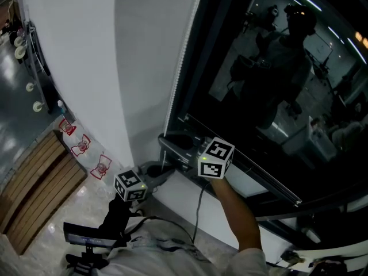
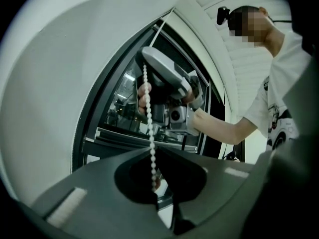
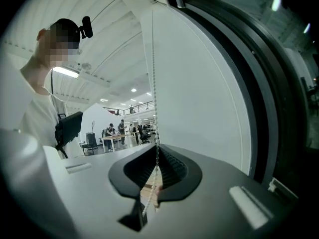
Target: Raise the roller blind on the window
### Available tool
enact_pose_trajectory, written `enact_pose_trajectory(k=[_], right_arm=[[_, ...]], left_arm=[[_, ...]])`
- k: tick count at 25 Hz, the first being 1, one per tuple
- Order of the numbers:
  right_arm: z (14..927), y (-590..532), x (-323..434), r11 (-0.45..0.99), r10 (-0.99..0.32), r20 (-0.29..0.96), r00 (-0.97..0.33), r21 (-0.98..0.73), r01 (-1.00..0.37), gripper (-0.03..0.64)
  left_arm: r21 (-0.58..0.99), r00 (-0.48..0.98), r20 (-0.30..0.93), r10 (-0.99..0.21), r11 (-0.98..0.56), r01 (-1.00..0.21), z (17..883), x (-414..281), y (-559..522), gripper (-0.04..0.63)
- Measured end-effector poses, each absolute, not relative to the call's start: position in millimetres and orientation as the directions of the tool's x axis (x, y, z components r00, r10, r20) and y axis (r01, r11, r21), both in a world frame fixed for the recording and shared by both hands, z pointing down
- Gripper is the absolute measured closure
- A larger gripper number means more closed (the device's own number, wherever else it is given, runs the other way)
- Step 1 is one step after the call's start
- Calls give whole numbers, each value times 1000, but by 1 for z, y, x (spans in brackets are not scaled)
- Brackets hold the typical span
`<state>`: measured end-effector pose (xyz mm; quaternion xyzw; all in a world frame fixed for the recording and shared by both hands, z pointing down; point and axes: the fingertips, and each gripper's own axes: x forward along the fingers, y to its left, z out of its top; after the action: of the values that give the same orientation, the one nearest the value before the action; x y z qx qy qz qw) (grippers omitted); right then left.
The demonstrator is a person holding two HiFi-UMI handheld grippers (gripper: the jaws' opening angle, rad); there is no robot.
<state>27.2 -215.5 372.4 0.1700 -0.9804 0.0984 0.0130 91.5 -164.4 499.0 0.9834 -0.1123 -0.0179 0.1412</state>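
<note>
The white roller blind (image 1: 115,68) hangs over the left part of the dark window (image 1: 322,171). Its white bead chain (image 1: 185,45) runs down the blind's edge. In the head view, my right gripper (image 1: 172,144) is low by the window frame, with my left gripper (image 1: 155,171) just below it. My right gripper (image 3: 157,152) is shut on the bead chain (image 3: 154,83), which runs straight up from its jaws. In the left gripper view, the left gripper (image 2: 152,152) is shut on the bead chain (image 2: 148,113). Above it the right gripper (image 2: 167,81) holds the same strand.
A white window sill (image 1: 241,190) runs under the frame. On the floor to the left are a slatted wooden bench (image 1: 34,183) and several red-labelled bottles (image 1: 83,145). A black device (image 1: 86,234) sits near my body. The glass mirrors a person.
</note>
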Motion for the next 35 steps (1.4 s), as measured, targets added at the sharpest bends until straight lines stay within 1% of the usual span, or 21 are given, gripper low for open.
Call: enact_pose_trajectory(k=[6, 11, 14, 16, 17, 19, 20, 23, 25, 28, 31, 35], right_arm=[[413, -207, 26, 911, -317, 82, -945, -249, -327, 603], [416, -202, 23, 912, -301, 67, -951, -272, -307, 601], [413, -201, 27, 905, -301, 34, -953, -305, -296, 600], [412, -200, 29, 905, -314, 41, -948, -287, -312, 596], [416, -199, 28, 910, -313, 69, -947, -262, -320, 590], [421, -194, 23, 923, -291, 107, -951, -230, -308, 494], [418, -193, 23, 926, -284, 95, -954, -233, -299, 484], [385, -201, 30, 923, -307, -13, -951, -249, -295, 451], [354, -209, 36, 925, -326, -70, -943, -227, -303, 438], [301, -217, 42, 940, -327, -132, -936, -146, -307, 430], [246, -220, 42, 955, -295, -187, -937, -61, -289, 430], [191, -228, 41, 956, -278, -222, -935, 32, -292, 425]], left_arm=[[294, 972, 20, -233, -928, -228, 507, 90, -163, 597], [298, 972, 22, -235, -926, -231, 509, 89, -164, 597], [298, 972, 18, -233, -927, -228, 508, 90, -162, 597], [297, 972, 17, -233, -927, -227, 507, 90, -163, 597], [297, 972, 17, -234, -927, -228, 507, 90, -163, 597], [298, 972, 17, -235, -927, -229, 507, 89, -164, 597], [298, 972, 16, -234, -927, -229, 507, 90, -164, 597], [295, 973, 16, -231, -929, -226, 507, 91, -164, 597], [293, 972, 14, -233, -929, -226, 506, 91, -164, 597], [292, 973, 15, -231, -929, -225, 507, 91, -164, 597], [288, 974, 15, -228, -931, -223, 506, 91, -164, 597], [281, 975, 17, -222, -935, -218, 505, 93, -165, 597]])
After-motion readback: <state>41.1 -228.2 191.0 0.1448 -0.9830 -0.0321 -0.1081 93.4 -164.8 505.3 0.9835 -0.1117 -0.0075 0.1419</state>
